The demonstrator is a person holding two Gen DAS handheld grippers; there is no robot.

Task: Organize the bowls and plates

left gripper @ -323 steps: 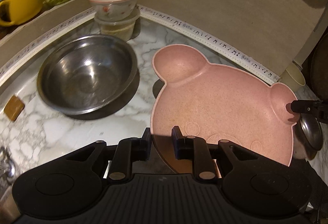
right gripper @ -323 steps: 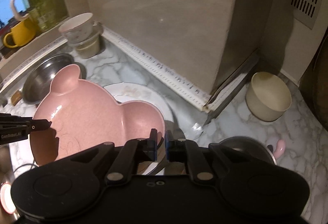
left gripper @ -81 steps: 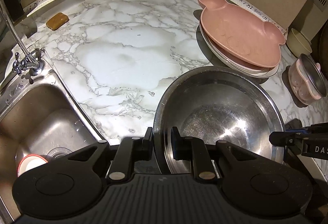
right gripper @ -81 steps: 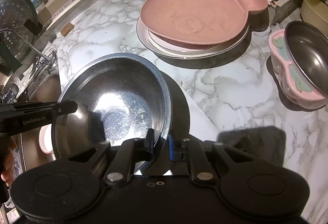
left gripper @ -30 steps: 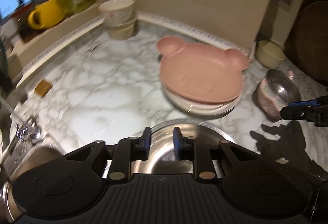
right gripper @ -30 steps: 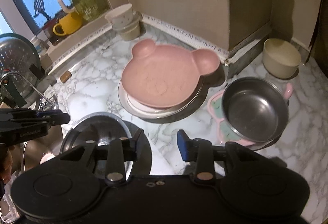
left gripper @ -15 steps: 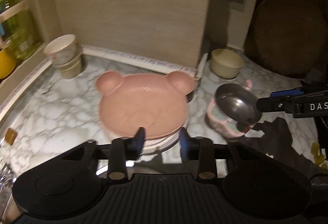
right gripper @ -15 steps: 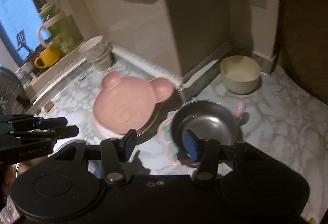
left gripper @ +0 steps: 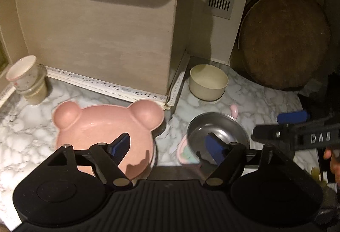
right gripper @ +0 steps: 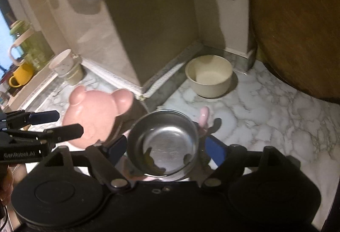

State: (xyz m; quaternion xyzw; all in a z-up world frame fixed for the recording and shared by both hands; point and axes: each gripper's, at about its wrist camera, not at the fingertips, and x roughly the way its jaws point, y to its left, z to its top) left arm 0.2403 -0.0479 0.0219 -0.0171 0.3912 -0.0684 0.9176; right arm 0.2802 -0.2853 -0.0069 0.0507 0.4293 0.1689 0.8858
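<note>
Now both the left hand-held gripper [left gripper: 167, 142] and right hand-held gripper [right gripper: 163, 145] have just been opening, spread wide, holding nothing.

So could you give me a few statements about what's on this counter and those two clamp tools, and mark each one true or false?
1. The pink bear-shaped plate lies on the marble counter. True.
2. The cream bowl holds the steel bowl. False: the steel bowl sits apart, on a pink dish.
3. Both the left gripper and right gripper are empty. True.
4. The right gripper is clamped shut. False: its jaws have just been opening.
5. A yellow mug sits by the window. True.
</note>
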